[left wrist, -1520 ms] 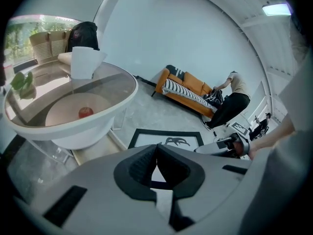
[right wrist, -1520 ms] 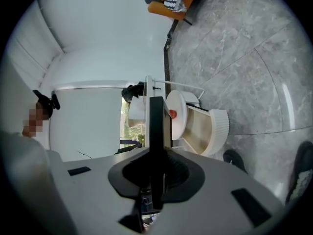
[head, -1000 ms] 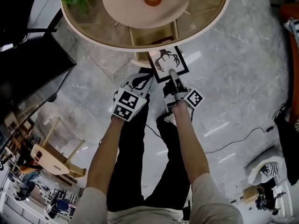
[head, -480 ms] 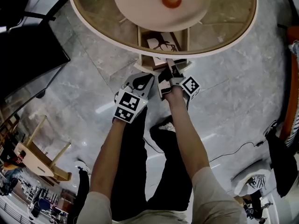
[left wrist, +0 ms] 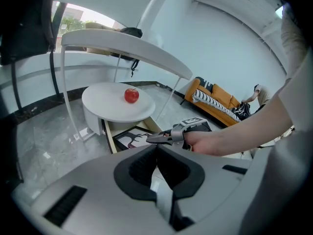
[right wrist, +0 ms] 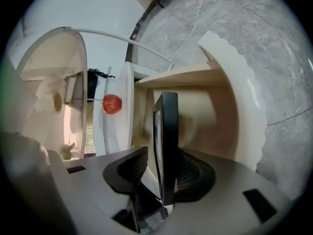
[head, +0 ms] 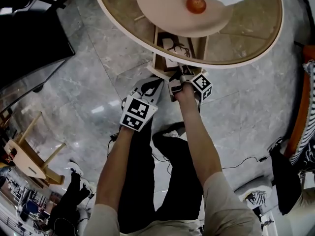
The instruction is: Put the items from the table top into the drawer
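The picture frame [right wrist: 168, 146] sits in the open drawer [right wrist: 222, 126] under the round table [head: 256, 38], at the upper middle of the head view. The right gripper [right wrist: 160, 156] reaches into the drawer's mouth with the frame's black edge between its fingers [right wrist: 134, 165]. These have just been opening: one finger stands clear of the frame with a gap showing, the other lies close against it, so the hold is released.

In the left gripper view the frame [left wrist: 128, 139] lies flat in the drawer [left wrist: 108, 137], its antler print facing up. The left gripper [left wrist: 156, 148] hovers just left of the right one, outside the drawer, its fingers clenched together on nothing.

A red apple [head: 196, 4] rests on the round shelf [head: 162, 14] above the drawer, below the glass top.
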### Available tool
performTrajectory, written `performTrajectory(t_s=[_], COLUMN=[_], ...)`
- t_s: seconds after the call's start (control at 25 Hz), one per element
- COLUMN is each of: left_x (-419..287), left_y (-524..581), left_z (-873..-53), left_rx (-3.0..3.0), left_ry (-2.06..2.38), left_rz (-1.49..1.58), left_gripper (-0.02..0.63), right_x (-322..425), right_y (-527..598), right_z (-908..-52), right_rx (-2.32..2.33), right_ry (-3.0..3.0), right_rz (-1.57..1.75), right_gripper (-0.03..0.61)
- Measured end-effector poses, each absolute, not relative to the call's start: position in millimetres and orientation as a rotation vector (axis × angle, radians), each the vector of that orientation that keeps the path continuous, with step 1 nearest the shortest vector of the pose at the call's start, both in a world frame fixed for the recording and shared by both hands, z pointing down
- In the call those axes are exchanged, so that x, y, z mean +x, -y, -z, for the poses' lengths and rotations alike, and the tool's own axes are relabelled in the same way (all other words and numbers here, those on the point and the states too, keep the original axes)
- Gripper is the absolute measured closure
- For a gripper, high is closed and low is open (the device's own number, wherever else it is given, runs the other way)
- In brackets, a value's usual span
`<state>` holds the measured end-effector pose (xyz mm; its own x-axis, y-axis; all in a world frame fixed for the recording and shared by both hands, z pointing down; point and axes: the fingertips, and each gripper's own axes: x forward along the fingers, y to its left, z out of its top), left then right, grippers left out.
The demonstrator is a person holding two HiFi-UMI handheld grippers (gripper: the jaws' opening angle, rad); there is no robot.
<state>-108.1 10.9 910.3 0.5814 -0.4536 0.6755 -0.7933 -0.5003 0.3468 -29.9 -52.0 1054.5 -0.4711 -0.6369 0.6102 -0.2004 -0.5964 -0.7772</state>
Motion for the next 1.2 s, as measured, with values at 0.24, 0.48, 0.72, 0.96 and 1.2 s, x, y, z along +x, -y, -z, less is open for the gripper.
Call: performTrajectory(t_s=[0.24,0.48,0.72,0.96,1.2], left_x=[-120.6,-126.0,-126.9,-118.5,-112.4], left_y=[-14.6,-15.9,-14.5,-27.5,-47.7], left_z=[-902.3,-884.1,-849.7,-807.9,-764.4], left_rx=[2.128,2.116,2.122,2.088,2.052], left_ry=[1.009,1.000,0.986,0.979,0.976], left_rz=[-0.664,-0.670,-0.675,-0.689,-0.717], left_gripper=[0.592,0.592,0.592,0.592,0.592], right_x=[-29.4,-28.7,-27.1,-18.1,-1.4], right_y=[42.3,22.3,13.4,-3.7,-16.5], right_z=[-1053.2,-1037.1,-985.7,-903.1,-823.5], right_rx=[-1.531,-1.560,-1.608,-1.630,-1.687], right_ry=[-1.180,-1.208,-1.516,-2.173,-2.613], right_rz=[2.289,2.381,2.282,2.007,1.646], right_gripper=[0.316,0.311,0.313,0.314,0.354])
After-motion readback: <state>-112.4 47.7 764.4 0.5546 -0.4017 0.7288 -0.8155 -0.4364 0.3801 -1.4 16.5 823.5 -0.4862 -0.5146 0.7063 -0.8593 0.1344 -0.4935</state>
